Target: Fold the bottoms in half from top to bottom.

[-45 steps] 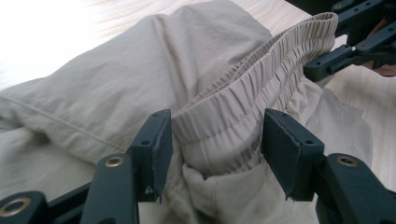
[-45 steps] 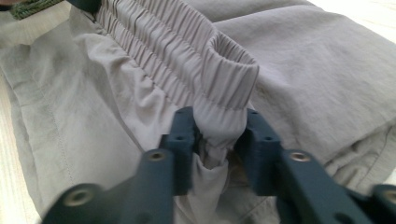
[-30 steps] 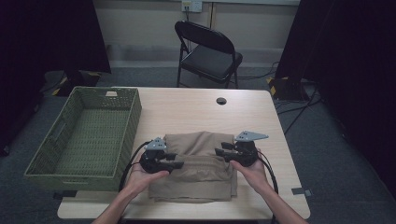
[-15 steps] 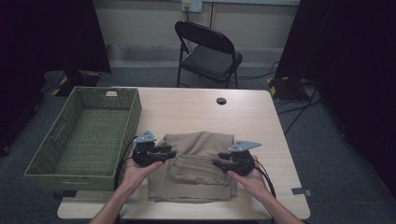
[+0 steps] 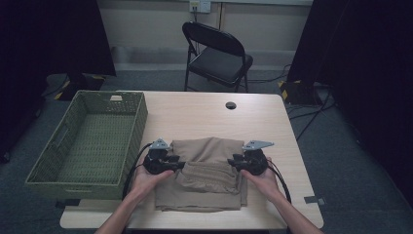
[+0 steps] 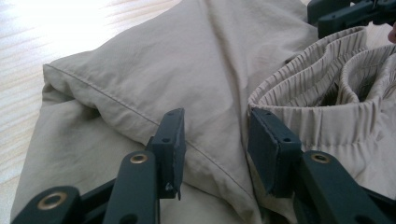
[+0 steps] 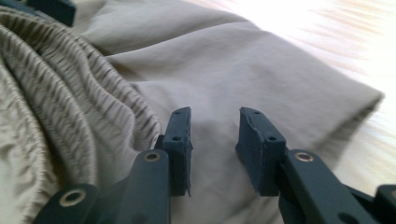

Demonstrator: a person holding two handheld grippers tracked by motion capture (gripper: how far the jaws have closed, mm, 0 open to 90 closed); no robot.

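A beige garment [image 5: 207, 192] lies folded on the near half of the wooden table [image 5: 195, 112], its ribbed elastic waistband [image 5: 210, 170] bunched across the middle. My left gripper [image 5: 181, 165] sits at the garment's left edge, pointing right. In the left gripper view its jaws [image 6: 215, 140] stand apart over a cloth fold [image 6: 140, 70] beside the waistband [image 6: 327, 79]; they have just been opening. My right gripper [image 5: 232, 163] faces it from the right edge. Its jaws [image 7: 214, 140] are apart over smooth cloth [image 7: 243, 60] and have just been closing, with no pad pressing the cloth.
A green wicker basket [image 5: 134, 122] stands on the table's left side, with nothing in it. A black round cable hole [image 5: 231, 105] is at the table's far middle. A black folding chair [image 5: 219, 53] stands beyond the table. Bare tabletop lies behind the garment.
The left gripper has slid a little to the left, toward the garment's edge. The right gripper has sunk slightly onto the cloth. The waistband is now more bunched between them.
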